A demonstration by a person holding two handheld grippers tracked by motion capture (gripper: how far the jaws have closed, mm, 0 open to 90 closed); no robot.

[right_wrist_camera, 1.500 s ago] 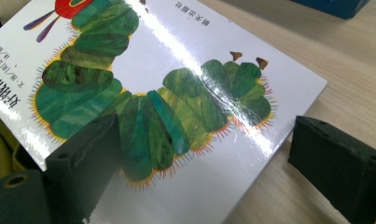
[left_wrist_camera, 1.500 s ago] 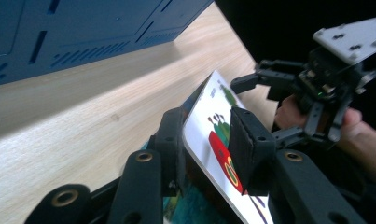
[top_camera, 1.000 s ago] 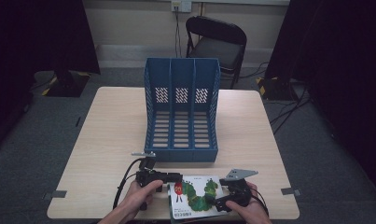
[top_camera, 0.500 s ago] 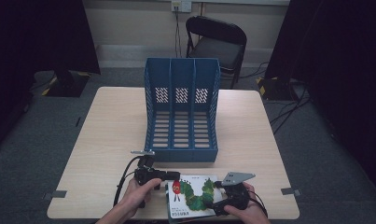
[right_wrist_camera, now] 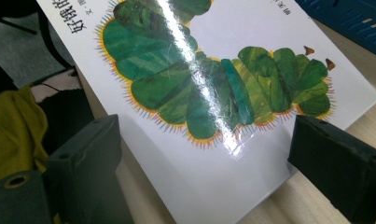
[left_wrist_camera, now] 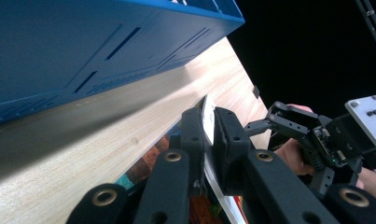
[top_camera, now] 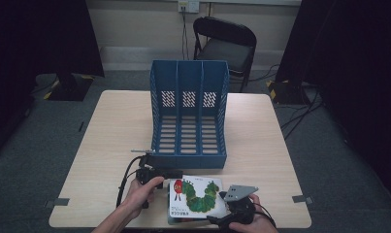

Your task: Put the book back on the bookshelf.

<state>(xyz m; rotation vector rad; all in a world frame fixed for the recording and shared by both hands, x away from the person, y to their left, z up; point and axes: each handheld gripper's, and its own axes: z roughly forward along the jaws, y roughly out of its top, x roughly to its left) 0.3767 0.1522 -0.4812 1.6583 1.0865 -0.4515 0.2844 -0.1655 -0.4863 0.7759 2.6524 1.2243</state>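
A picture book (top_camera: 195, 198) with a green caterpillar on its white cover lies at the table's front edge, in front of the blue three-slot file rack (top_camera: 188, 121). My left gripper (top_camera: 175, 174) is shut on the book's left edge; in the left gripper view the white edge (left_wrist_camera: 207, 114) stands pinched between the jaws (left_wrist_camera: 206, 135) and lifted off the wood. My right gripper (top_camera: 220, 218) sits at the book's front right corner. In its own view it (right_wrist_camera: 206, 135) is open, jaws wide apart on either side of the glossy cover (right_wrist_camera: 209, 88).
The wooden table (top_camera: 110, 136) has free room left and right of the rack. The rack's blue wall (left_wrist_camera: 83, 51) is close beside the left gripper. A black chair (top_camera: 227, 43) stands behind the table. The other gripper (left_wrist_camera: 311, 140) is near the table's right edge.
The book has slid slightly left and its left edge has risen with the left gripper. The right gripper has drawn back a little toward the front edge.
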